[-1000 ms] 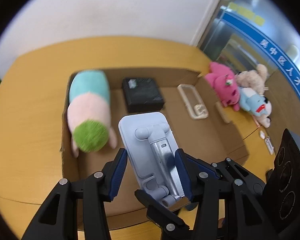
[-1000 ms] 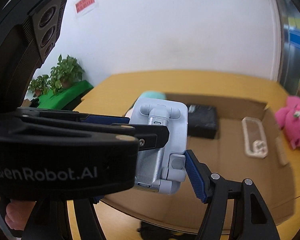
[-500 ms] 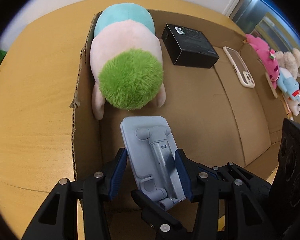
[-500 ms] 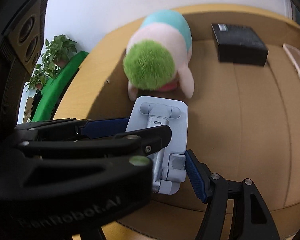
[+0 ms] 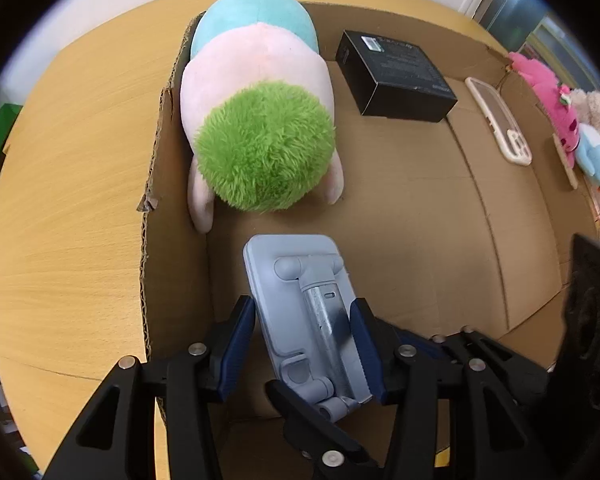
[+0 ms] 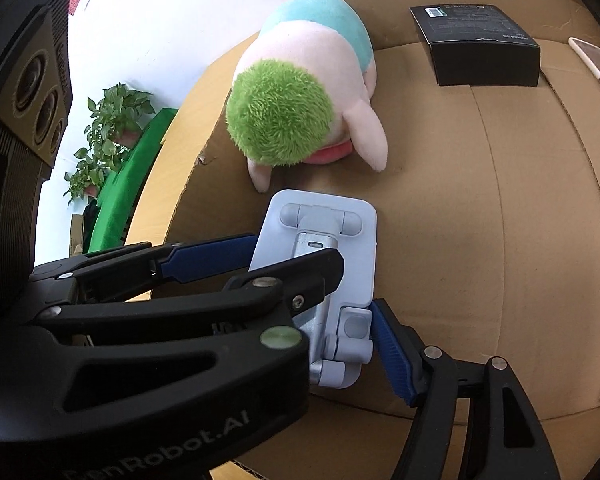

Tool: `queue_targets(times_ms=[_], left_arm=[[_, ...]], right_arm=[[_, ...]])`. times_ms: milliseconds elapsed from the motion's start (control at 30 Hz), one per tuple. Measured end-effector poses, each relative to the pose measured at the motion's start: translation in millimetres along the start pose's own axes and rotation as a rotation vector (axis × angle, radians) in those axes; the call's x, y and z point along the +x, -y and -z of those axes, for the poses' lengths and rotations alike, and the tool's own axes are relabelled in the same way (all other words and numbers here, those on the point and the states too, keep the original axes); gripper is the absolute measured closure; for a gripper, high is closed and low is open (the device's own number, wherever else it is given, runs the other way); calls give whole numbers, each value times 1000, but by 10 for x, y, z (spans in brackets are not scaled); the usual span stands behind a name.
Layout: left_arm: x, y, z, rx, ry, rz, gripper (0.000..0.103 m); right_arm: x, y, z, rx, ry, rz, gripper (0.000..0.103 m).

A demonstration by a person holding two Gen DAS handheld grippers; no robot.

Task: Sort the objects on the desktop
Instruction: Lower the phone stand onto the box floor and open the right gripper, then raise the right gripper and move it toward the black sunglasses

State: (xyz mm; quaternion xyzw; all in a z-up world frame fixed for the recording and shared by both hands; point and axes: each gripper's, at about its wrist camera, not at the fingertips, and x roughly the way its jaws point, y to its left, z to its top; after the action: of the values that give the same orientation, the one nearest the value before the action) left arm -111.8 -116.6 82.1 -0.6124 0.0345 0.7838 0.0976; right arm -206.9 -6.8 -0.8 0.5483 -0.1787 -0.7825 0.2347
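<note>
The folded phone stand (image 5: 304, 316), pale blue-grey plastic with a metal centre arm, sits low inside the open cardboard box (image 5: 500, 208), just in front of the plush toy (image 5: 260, 120) with the green fuzzy head and close to the box's near-left corner. I cannot tell whether its underside already touches the cardboard floor. It looks rigid and fairly light, with smooth, somewhat slippery faces and hinges at both ends that could swing if squeezed across a joint. The safest hold, to my eye, is across the long flat edges of the base plate, away from the hinge knuckles, which is roughly where it is held.

The left hand-held gripper (image 5: 304, 346) stands at a middling width, its blue pads (image 5: 236, 340) closing on the two long sides of the stand; the right-hand pad seems to press on the plate's edge by the metal arm.

The right hand-held gripper (image 6: 320, 300) also brackets the stand, from the lower end. Its jaws are opening: the lower blue pad (image 6: 392, 356) lies right at the stand's corner, and whether it presses there I cannot tell, while its upper finger crosses over the metal arm.

A black box (image 5: 396, 76) and a clear phone case (image 5: 498, 120) lie further back in the carton, well apart from the stand; more plush toys (image 5: 560, 96) lie outside on the tabletop (image 5: 72, 184)
</note>
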Motion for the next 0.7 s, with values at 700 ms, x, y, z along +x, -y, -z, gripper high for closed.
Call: queue_targets(times_ms=[700], left_arm=[[-1755,915,1222,-60,918,-12,18]], right_arm=[[-2247,225,606,-309,461,370,0]])
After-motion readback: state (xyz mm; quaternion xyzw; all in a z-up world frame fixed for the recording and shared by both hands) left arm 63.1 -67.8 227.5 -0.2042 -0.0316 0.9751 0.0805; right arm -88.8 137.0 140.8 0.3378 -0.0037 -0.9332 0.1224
